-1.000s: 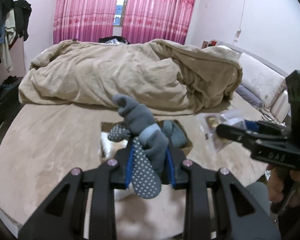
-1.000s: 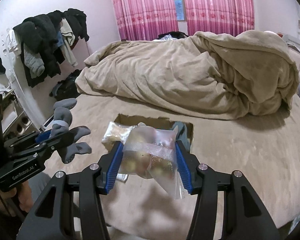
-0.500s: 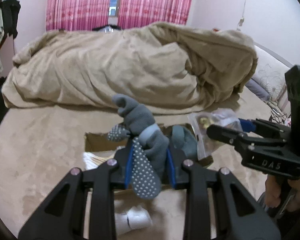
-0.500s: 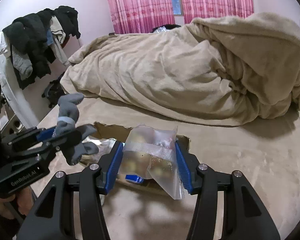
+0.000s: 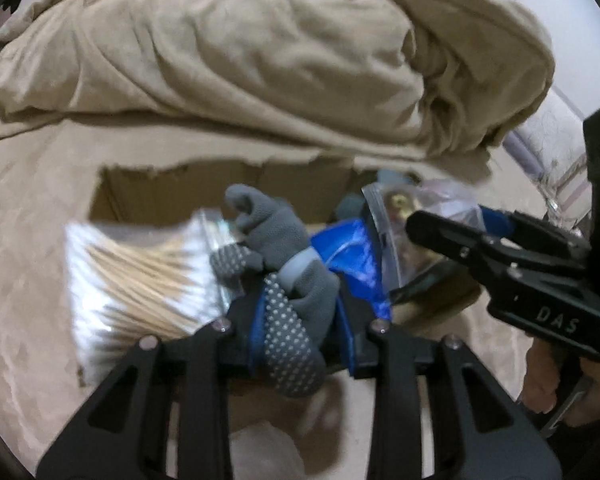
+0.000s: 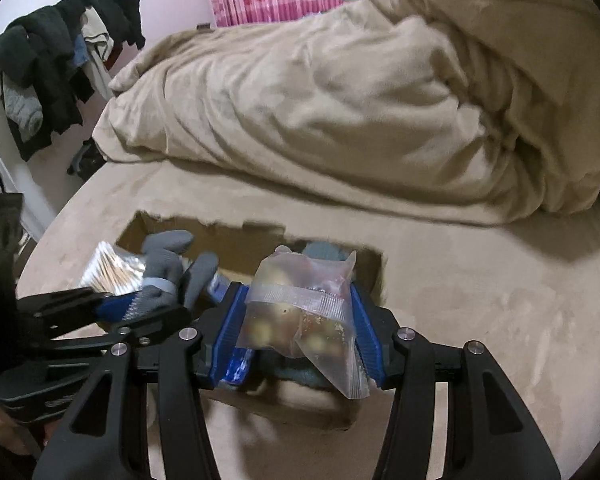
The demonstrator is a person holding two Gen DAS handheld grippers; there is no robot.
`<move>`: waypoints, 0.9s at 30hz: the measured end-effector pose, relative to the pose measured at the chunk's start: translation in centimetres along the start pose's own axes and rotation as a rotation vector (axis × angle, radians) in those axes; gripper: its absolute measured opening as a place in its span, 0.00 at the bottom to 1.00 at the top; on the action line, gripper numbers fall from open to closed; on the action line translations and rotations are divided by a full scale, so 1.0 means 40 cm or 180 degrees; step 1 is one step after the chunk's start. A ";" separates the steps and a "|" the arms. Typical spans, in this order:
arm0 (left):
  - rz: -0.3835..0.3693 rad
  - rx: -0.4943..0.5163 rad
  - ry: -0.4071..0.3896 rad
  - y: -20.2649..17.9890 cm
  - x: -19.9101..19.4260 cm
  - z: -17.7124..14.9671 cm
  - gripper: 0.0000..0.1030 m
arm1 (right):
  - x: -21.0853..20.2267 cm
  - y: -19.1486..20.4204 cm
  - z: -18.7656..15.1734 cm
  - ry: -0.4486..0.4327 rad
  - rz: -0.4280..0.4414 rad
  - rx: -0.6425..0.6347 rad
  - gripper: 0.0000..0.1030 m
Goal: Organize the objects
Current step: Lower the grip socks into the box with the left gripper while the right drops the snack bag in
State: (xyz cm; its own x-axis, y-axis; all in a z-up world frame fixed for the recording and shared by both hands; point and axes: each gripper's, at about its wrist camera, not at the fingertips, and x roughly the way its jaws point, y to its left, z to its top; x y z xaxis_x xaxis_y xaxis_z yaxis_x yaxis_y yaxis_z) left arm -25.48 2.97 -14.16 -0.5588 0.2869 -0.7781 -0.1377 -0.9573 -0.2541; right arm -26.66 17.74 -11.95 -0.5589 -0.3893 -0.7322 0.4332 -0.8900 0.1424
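Note:
My left gripper [image 5: 300,320] is shut on a grey dotted glove [image 5: 288,264] and holds it over an open cardboard box [image 5: 172,192] sunk into the beige bed cover. My right gripper [image 6: 296,324] is shut on a clear zip bag of small items [image 6: 300,304], also above the box [image 6: 236,244]. In the left wrist view the right gripper [image 5: 432,232] sits to the right with the bag [image 5: 404,216]. In the right wrist view the left gripper [image 6: 140,308] and glove [image 6: 168,268] sit at the left.
Inside the box lie a pack of cotton swabs [image 5: 136,276], a blue packet [image 5: 352,256] and a grey-blue item [image 6: 324,250]. A rumpled beige duvet [image 6: 360,100] fills the bed behind. Dark clothes [image 6: 48,64] hang at the left wall.
Both grippers have moved forward and down over the box, each with its object held. The box contents now show close up.

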 end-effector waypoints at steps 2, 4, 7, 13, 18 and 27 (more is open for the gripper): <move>0.0030 0.0068 0.0054 -0.001 0.016 -0.010 0.34 | 0.022 -0.003 -0.014 0.0065 -0.0003 0.0010 0.54; 0.0023 0.0071 0.0126 0.004 0.027 -0.014 0.36 | 0.037 -0.006 -0.023 0.0099 0.0004 0.0036 0.54; 0.0139 0.0043 0.0190 0.014 0.037 -0.016 0.46 | 0.041 -0.010 -0.026 0.0082 0.0007 0.0069 0.56; 0.0187 0.0000 0.0125 0.008 -0.013 -0.014 0.66 | 0.031 -0.005 -0.028 0.0085 0.0001 0.0086 0.67; 0.0286 0.0011 -0.0003 -0.009 -0.100 -0.024 0.67 | -0.025 0.018 -0.032 0.0010 -0.0067 0.0034 0.76; 0.0361 -0.0107 -0.0404 -0.030 -0.329 -0.068 0.78 | -0.183 0.059 -0.041 -0.0155 -0.0123 0.0003 0.76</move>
State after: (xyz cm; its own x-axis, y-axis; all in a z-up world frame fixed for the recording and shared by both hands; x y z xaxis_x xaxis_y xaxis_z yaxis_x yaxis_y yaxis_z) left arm -15.74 0.44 -5.19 -0.6682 0.1683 -0.7247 -0.0417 -0.9810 -0.1894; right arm -20.37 18.86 -7.35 -0.6089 -0.3658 -0.7039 0.4101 -0.9047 0.1153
